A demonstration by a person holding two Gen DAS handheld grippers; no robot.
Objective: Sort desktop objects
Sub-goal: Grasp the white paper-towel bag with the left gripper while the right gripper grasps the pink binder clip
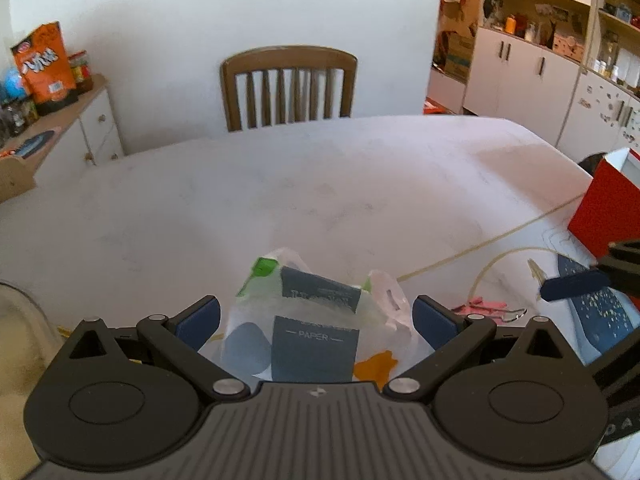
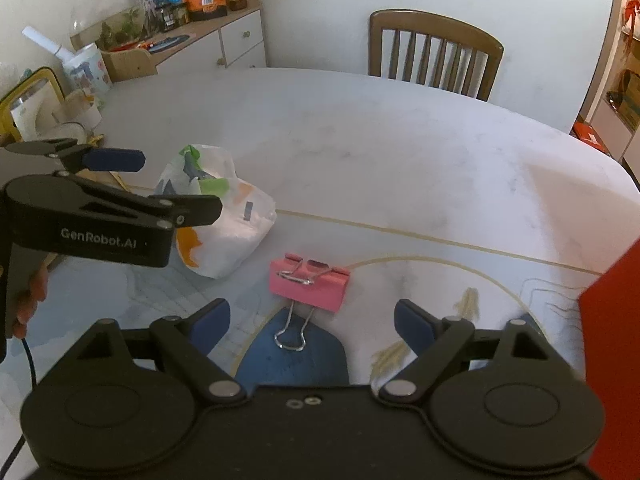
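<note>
A white plastic tissue pack (image 1: 316, 320) with blue "PAPER" labels lies on the table between the wide-open fingers of my left gripper (image 1: 316, 316). It also shows in the right wrist view (image 2: 220, 216), below the left gripper (image 2: 160, 184). A pink binder clip (image 2: 308, 282) with metal handles lies just ahead of my right gripper (image 2: 312, 324), which is open and empty. The clip shows at the right in the left wrist view (image 1: 480, 306), near my right gripper's fingertip (image 1: 572, 286).
A red box (image 1: 604, 208) stands at the table's right edge, also seen in the right wrist view (image 2: 612, 360). A wooden chair (image 1: 288, 88) sits behind the table. A sideboard (image 2: 224, 36) with snacks is at far left. Containers (image 2: 84, 68) crowd the table's left end.
</note>
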